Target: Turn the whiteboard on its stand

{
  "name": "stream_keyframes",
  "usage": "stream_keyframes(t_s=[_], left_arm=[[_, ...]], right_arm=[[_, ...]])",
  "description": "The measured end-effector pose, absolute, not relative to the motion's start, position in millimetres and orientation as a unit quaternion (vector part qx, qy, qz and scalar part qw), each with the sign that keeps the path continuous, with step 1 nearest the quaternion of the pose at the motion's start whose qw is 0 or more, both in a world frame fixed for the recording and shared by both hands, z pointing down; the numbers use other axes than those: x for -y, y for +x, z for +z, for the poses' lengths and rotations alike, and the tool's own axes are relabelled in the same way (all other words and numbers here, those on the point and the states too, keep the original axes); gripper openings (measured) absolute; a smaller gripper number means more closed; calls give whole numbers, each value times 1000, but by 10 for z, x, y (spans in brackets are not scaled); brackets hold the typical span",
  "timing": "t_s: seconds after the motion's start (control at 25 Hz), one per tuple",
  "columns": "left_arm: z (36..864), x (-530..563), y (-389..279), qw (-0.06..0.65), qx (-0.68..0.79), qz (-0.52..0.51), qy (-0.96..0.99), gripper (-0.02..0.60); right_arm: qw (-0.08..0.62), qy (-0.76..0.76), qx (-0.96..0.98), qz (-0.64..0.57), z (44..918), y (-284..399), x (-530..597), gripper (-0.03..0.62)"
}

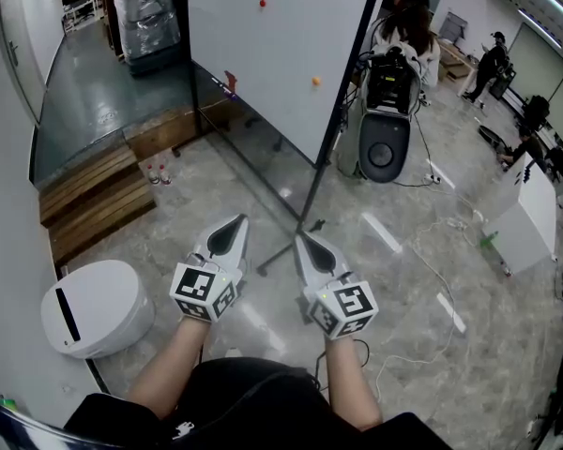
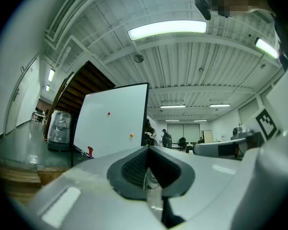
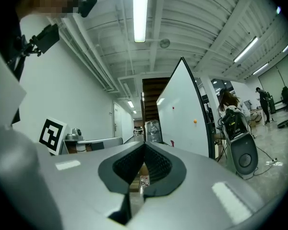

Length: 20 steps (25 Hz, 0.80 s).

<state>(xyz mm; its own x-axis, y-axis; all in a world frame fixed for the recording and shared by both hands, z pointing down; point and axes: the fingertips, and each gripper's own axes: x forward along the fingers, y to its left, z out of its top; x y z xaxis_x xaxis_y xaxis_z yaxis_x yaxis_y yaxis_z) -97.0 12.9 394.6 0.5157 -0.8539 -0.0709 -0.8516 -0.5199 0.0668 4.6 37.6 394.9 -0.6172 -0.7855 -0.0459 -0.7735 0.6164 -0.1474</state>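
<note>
You're only approaching: left tool (image 1: pixel 236 223) and right tool (image 1: pixel 301 238) are pressed together, empty, short of the whiteboard (image 1: pixel 272 54) upright on its stand (image 1: pixel 326 162) ahead; next, reach its near edge and spread one to grip.

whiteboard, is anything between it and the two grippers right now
Nothing visible blocks the way. The left gripper and right gripper are shut and empty, pointing toward the whiteboard across bare floor. Only the stand's own foot reaches toward them; the white bin sits off to the left.
</note>
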Motion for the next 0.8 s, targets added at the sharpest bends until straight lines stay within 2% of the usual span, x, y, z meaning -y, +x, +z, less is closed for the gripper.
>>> stream_keyframes(t_s=[0.8], left_arm=[[4042, 46, -446, 14, 488, -40, 872, 3]], right_arm=[[77, -428, -898, -72, 3998, 584, -213, 8]])
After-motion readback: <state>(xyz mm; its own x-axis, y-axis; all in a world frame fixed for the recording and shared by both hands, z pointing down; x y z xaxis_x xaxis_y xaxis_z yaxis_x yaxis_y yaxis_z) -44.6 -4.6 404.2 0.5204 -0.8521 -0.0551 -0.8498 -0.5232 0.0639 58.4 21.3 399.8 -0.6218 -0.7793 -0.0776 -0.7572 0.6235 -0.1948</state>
